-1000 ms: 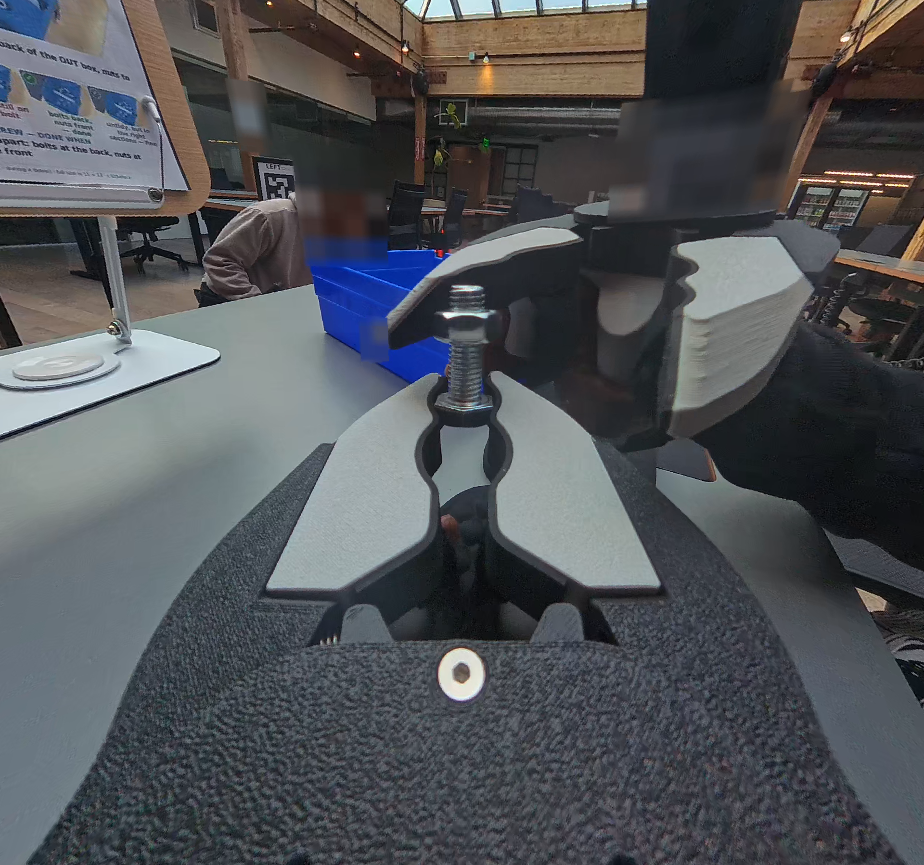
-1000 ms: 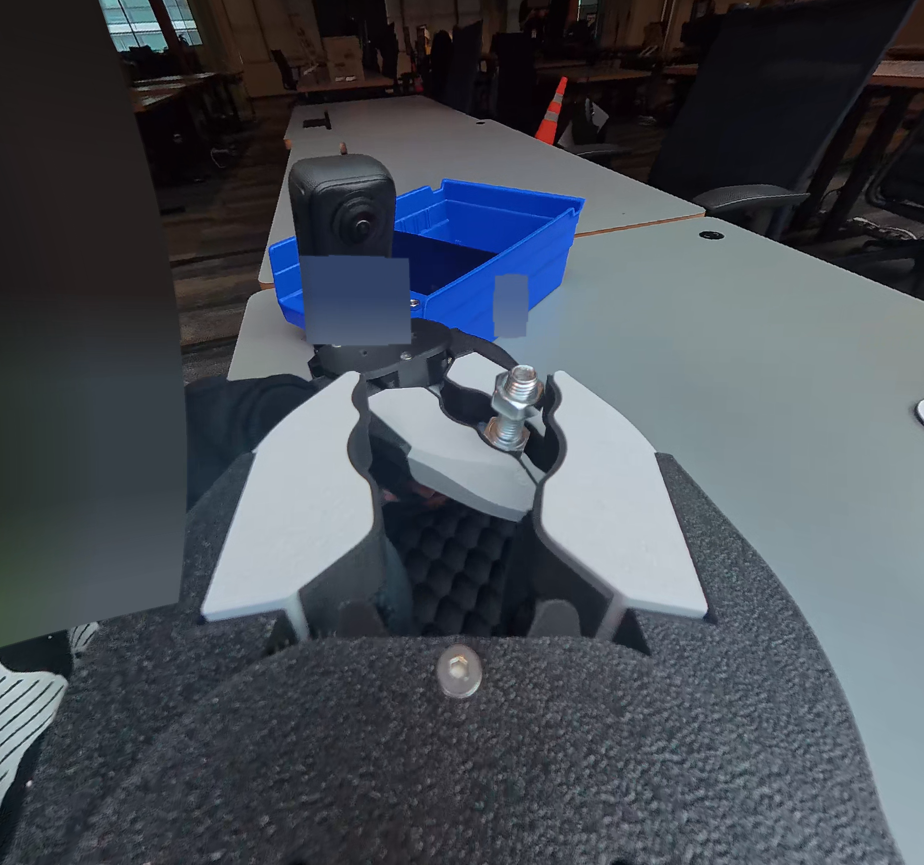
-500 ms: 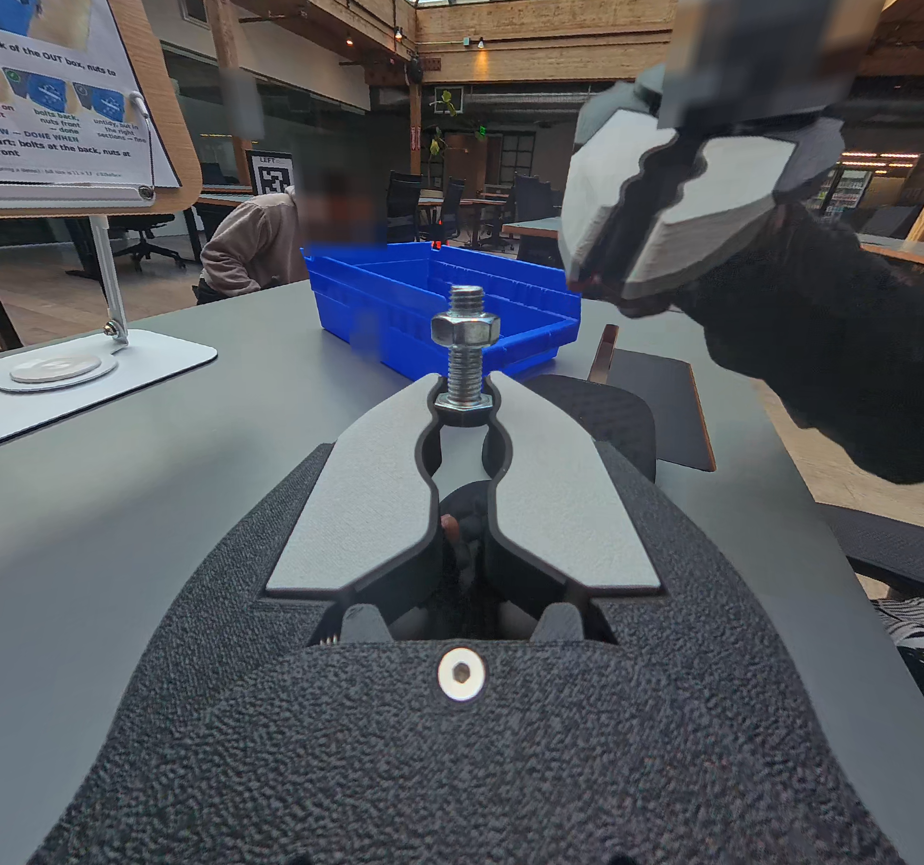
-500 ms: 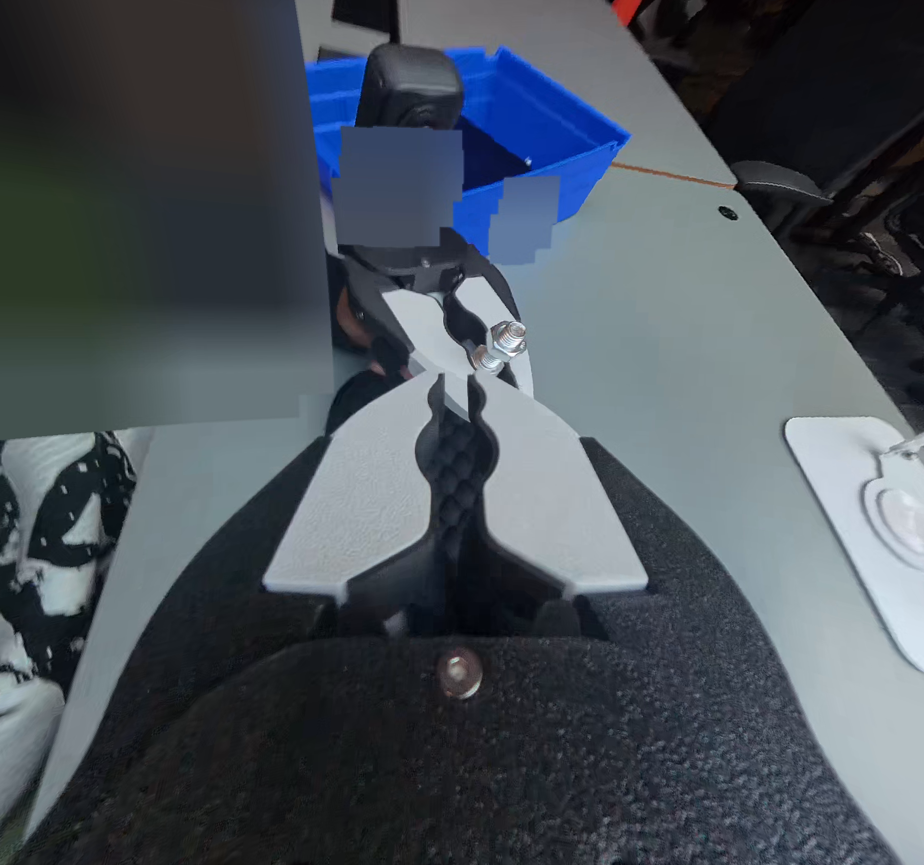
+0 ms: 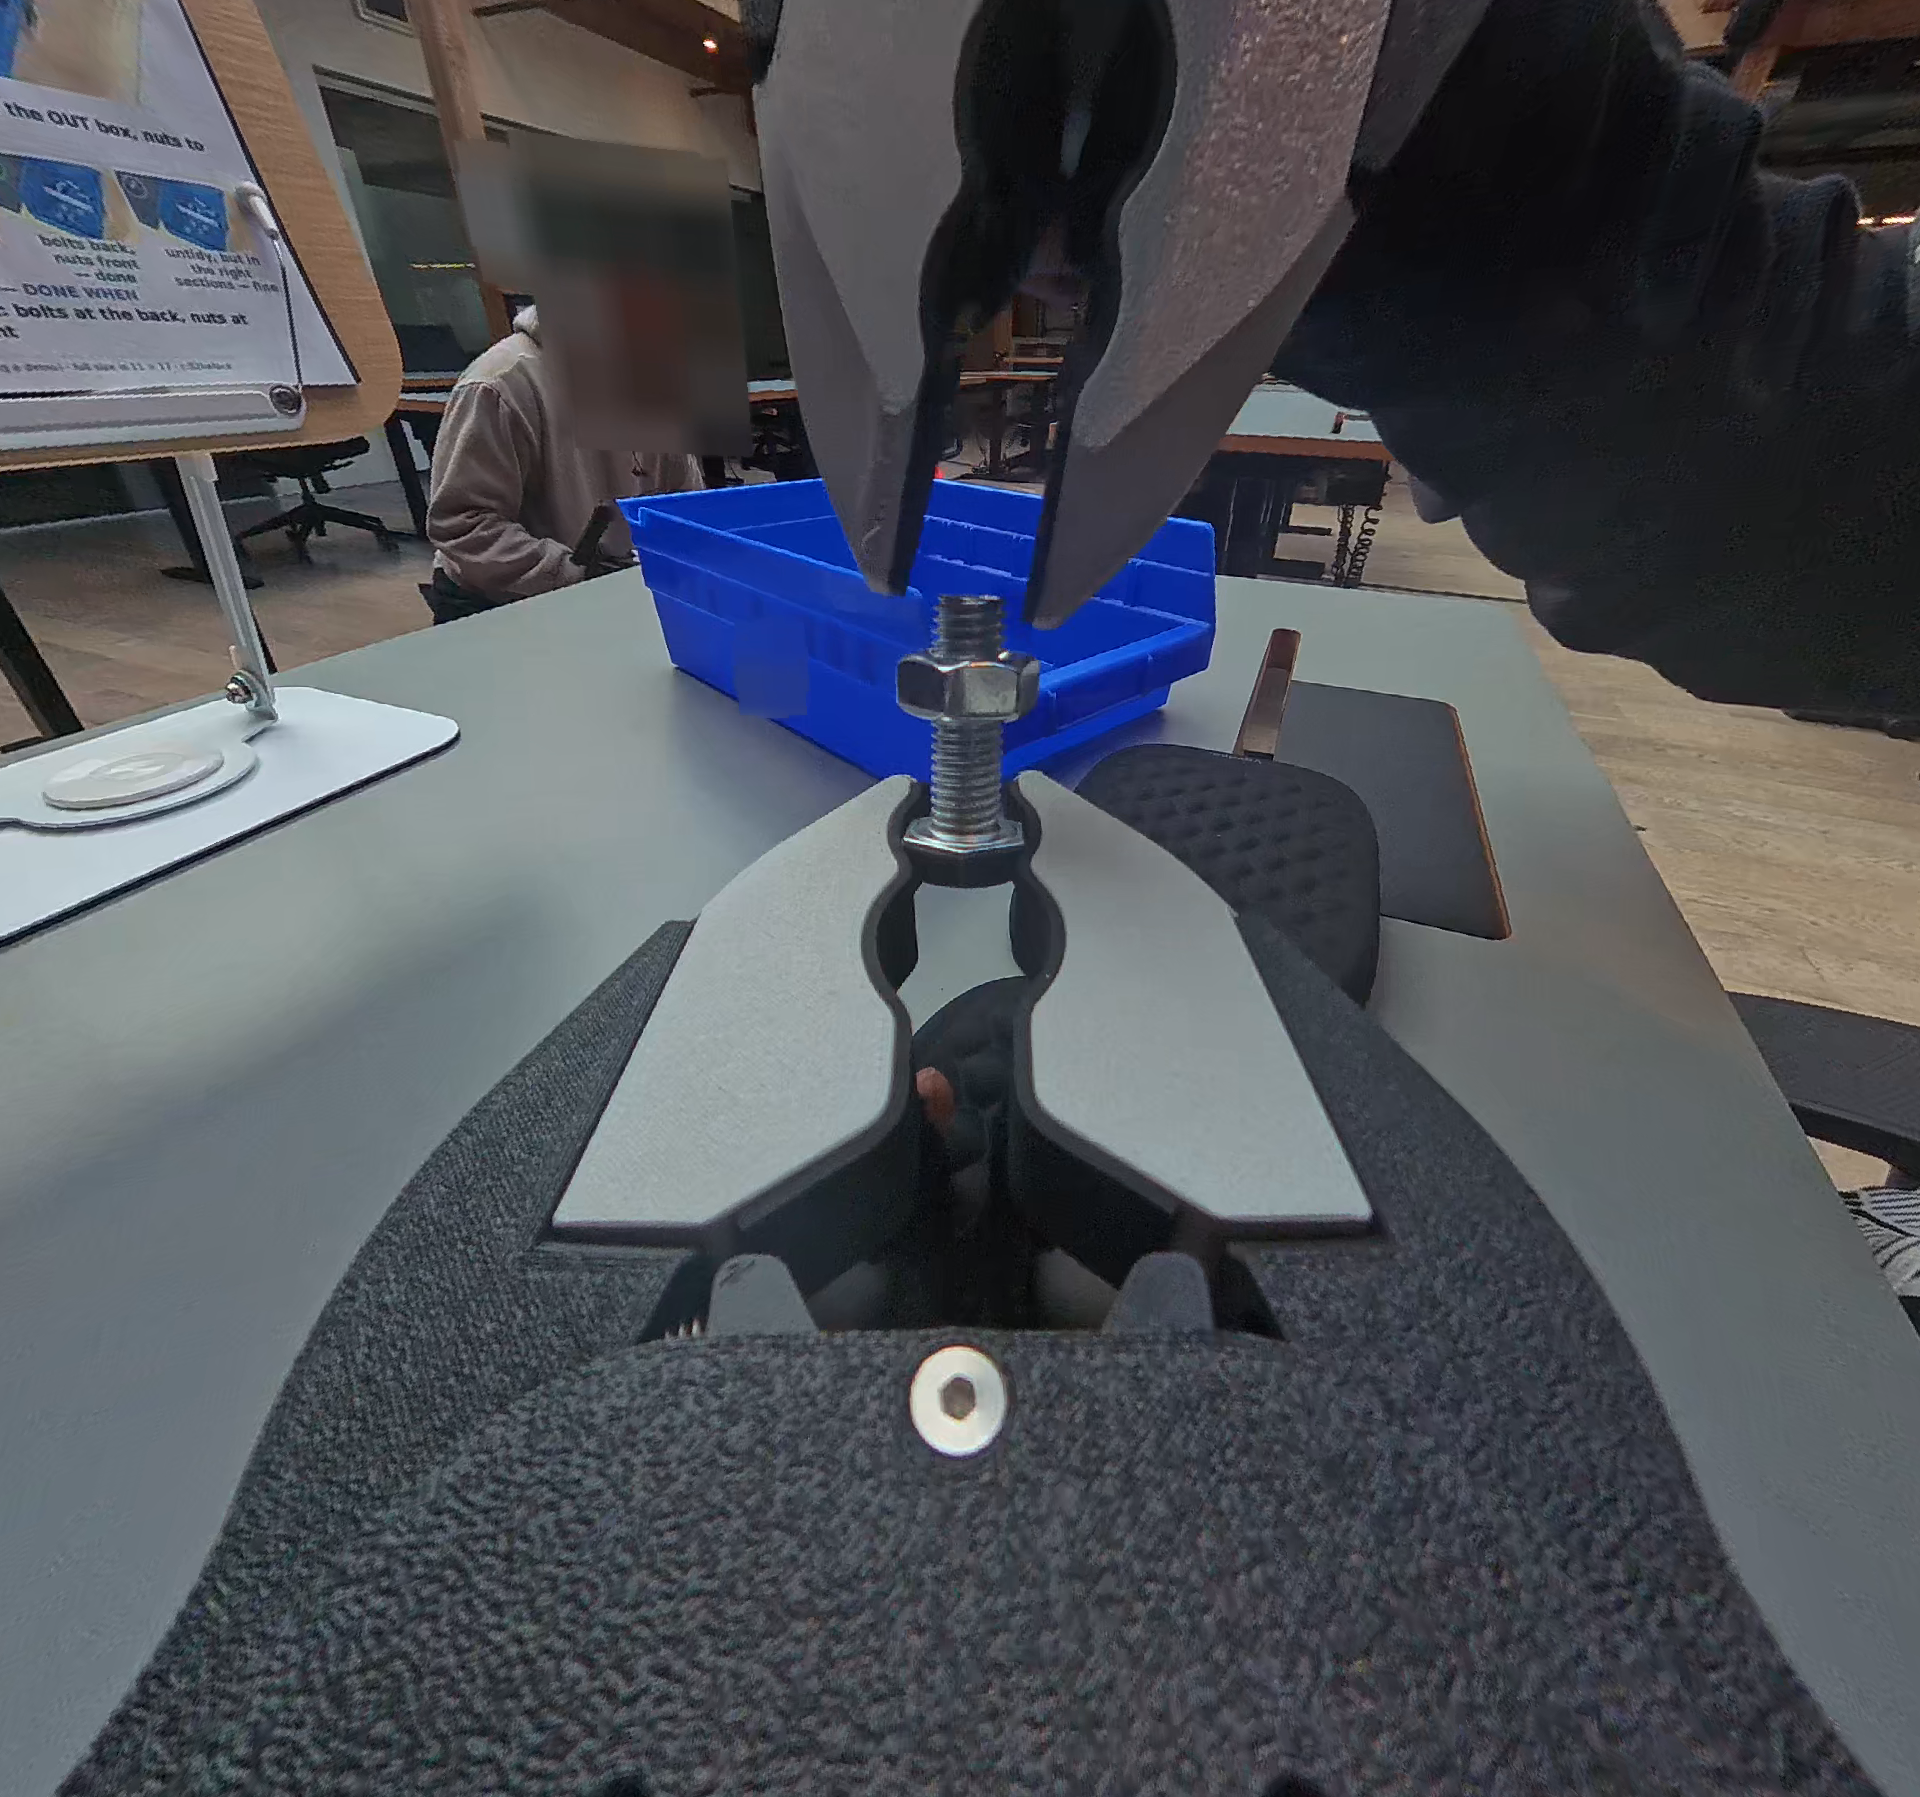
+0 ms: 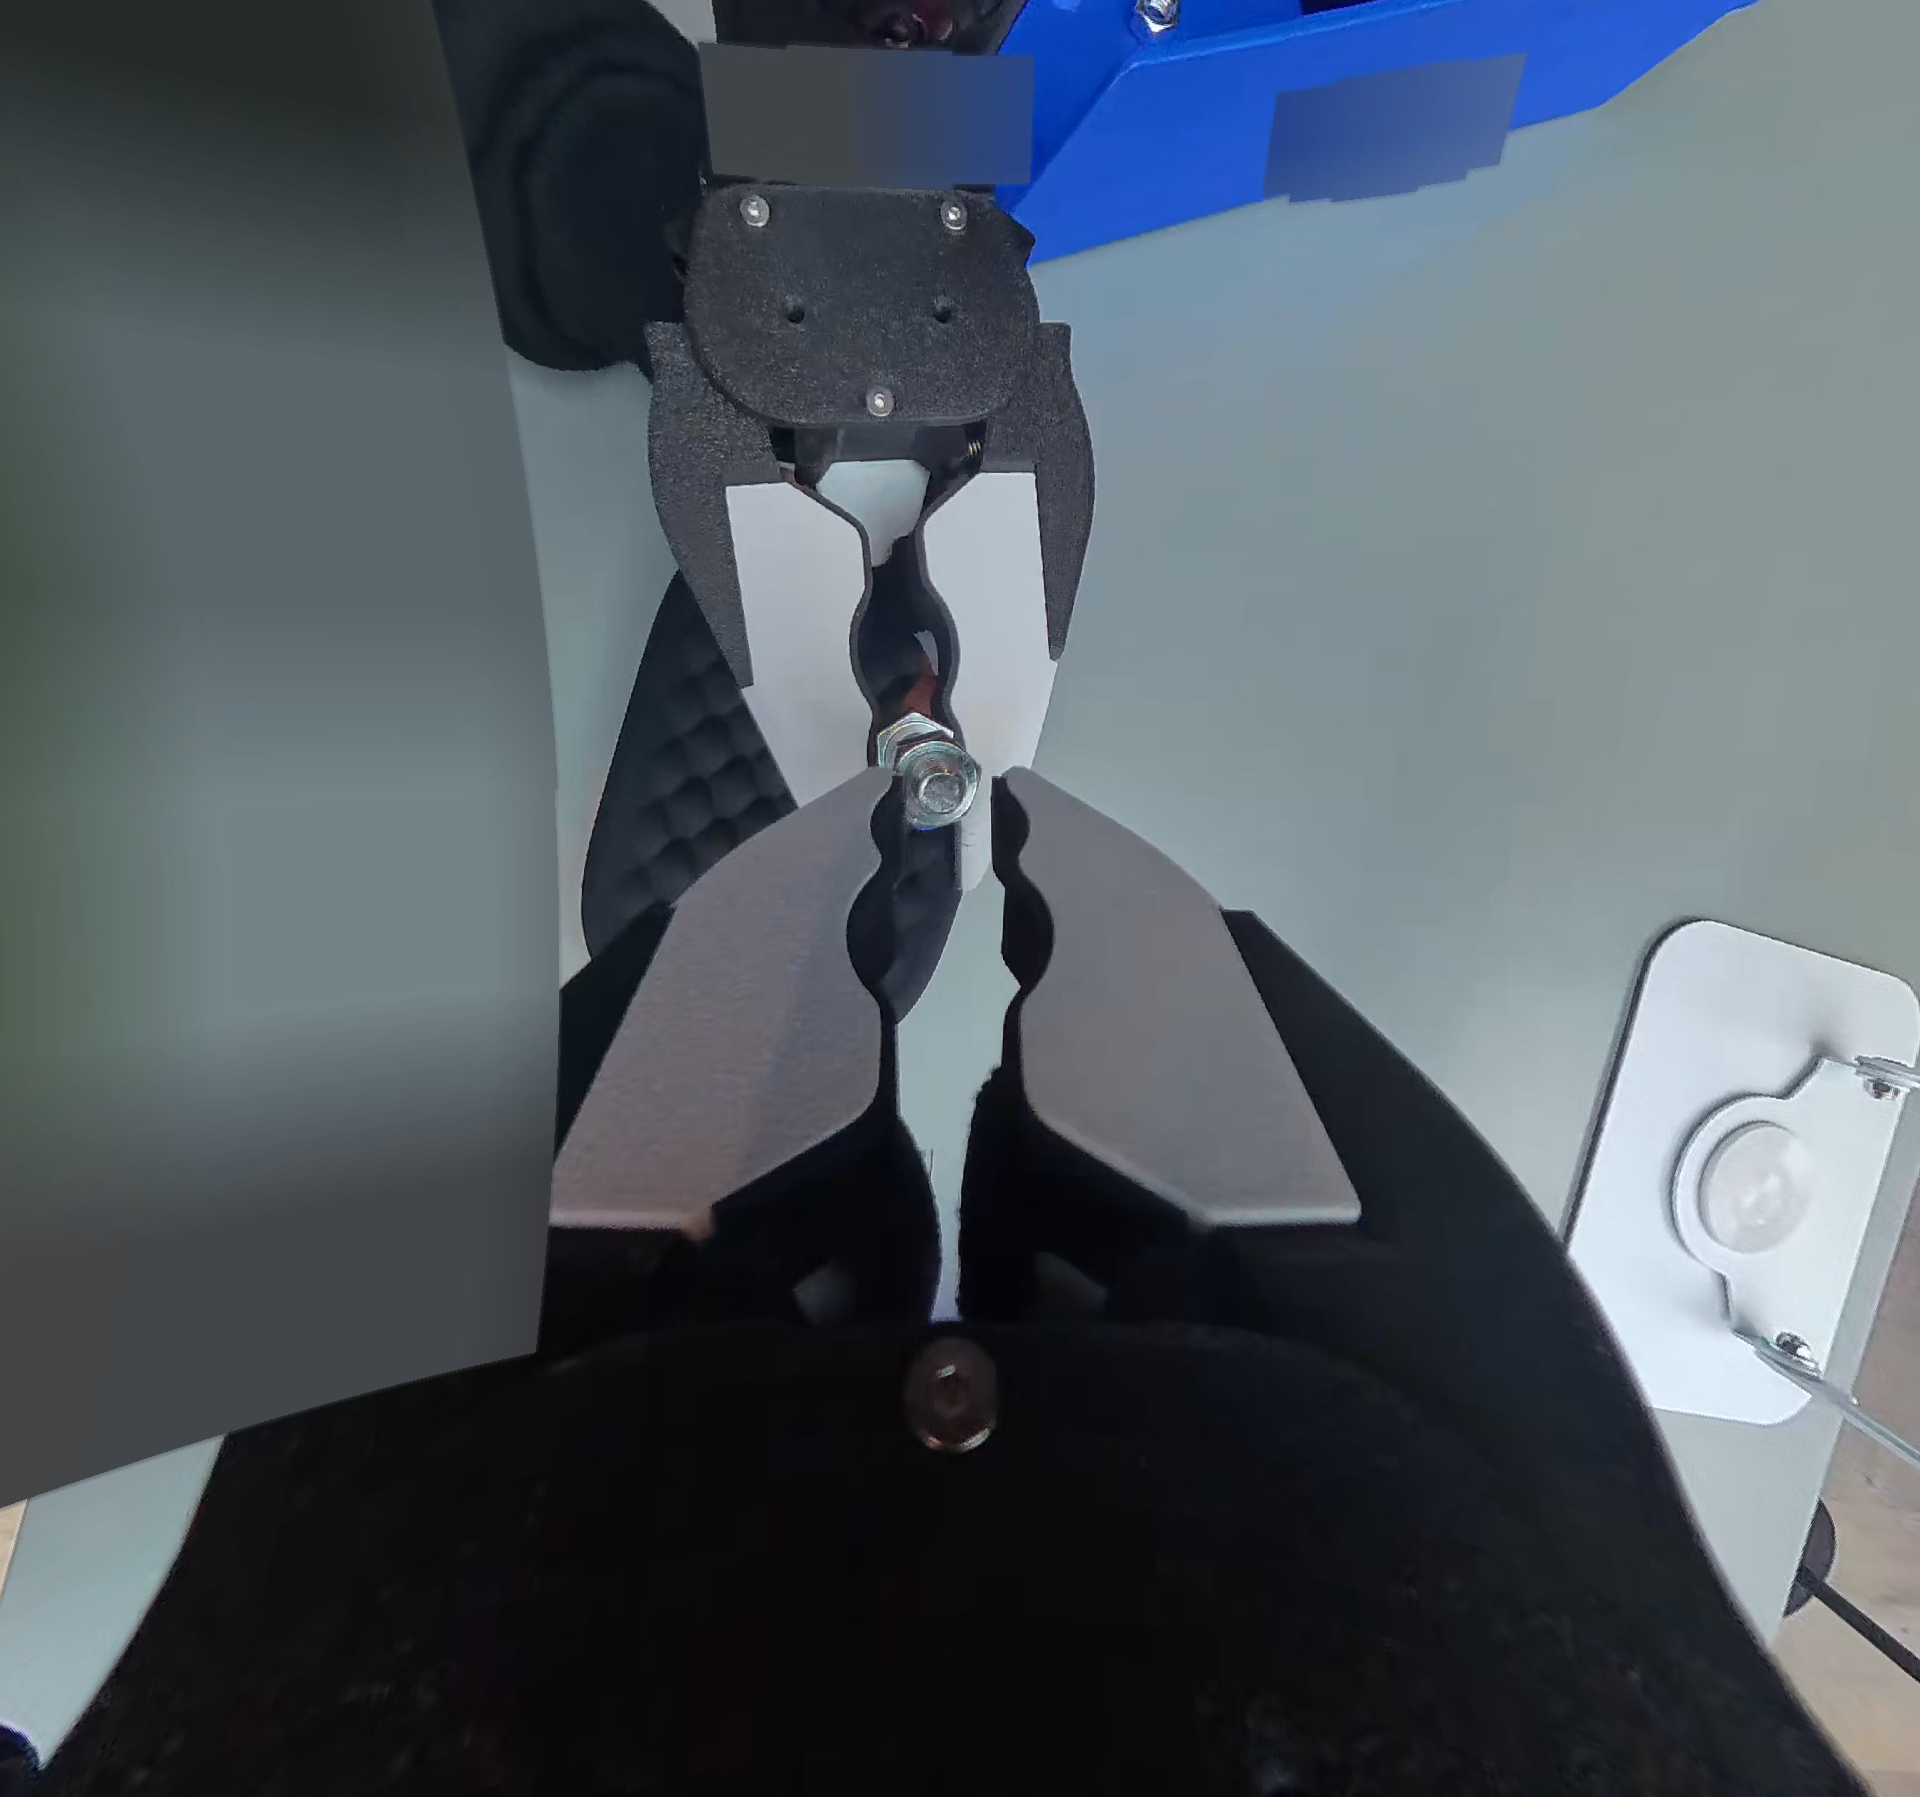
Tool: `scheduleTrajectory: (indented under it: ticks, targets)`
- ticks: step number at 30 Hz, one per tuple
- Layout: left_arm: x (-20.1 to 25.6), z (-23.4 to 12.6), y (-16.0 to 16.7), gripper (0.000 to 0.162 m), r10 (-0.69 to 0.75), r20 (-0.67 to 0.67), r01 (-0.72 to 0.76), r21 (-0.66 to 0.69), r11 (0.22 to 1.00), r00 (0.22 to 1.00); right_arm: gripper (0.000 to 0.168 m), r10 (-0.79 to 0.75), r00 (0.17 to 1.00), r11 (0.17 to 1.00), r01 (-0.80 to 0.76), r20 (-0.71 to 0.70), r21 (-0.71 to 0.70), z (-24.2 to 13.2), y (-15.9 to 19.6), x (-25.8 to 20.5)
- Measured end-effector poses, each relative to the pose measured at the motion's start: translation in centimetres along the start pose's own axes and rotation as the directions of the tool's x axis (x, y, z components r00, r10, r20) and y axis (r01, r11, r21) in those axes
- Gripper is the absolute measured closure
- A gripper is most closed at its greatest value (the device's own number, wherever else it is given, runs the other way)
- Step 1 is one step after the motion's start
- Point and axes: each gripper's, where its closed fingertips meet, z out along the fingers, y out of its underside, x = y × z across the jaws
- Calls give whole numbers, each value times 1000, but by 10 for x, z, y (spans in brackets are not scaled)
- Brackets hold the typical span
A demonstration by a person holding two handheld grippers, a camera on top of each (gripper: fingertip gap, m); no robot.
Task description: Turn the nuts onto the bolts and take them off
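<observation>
The left gripper (image 5: 966, 838) clamped the bolt (image 5: 966, 760) by its head, shaft upright at twelve o'clock, the nut (image 5: 967, 685) sitting high on the thread. The right gripper (image 5: 961, 599) hung directly above, fingers parted and empty. The risk: closing off-centre would catch bare thread, slip off the nut, or tilt the bolt.

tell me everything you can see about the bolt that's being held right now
The bolt is shiny silver metal with a threaded shank, standing upright above the grey table. The left tool is shut on its hex head at the bottom. A hex nut sits on the thread near the top, with a few turns of thread bare above it. The right tool points down over its tip, slightly open, not gripping it.
</observation>
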Motion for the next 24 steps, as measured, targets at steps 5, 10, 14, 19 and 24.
scheduleTrajectory:
  ticks: [5, 10, 14, 19, 24]
  targets:
    - [0, 0, 0, 148, 2, 5, -2, -3, 1000, 1000, 160, -13, 1000, 1000, 13, 5, 2, 3, 0, -1]
    - [-8, -1, -3, 116, -19, 51, 18, 26, 1000, 999, 160, 49, 998, 999, -49, -46, -12, -14, 20, 14]
    - [-14, 0, -3, 89, -28, 95, 26, 30, 999, 995, 160, 218, 959, 966, -239, -180, -102, -47, 85, 49]
    - [-23, -1, -12, 55, -46, 153, 31, 103, 994, 987, 159, 478, 805, 800, -564, -352, -203, -89, 206, 77]
    - [-24, -2, -14, 57, -36, 149, 18, 118, 993, 988, 159, 659, 627, 597, -772, -414, -218, -94, 302, 80]
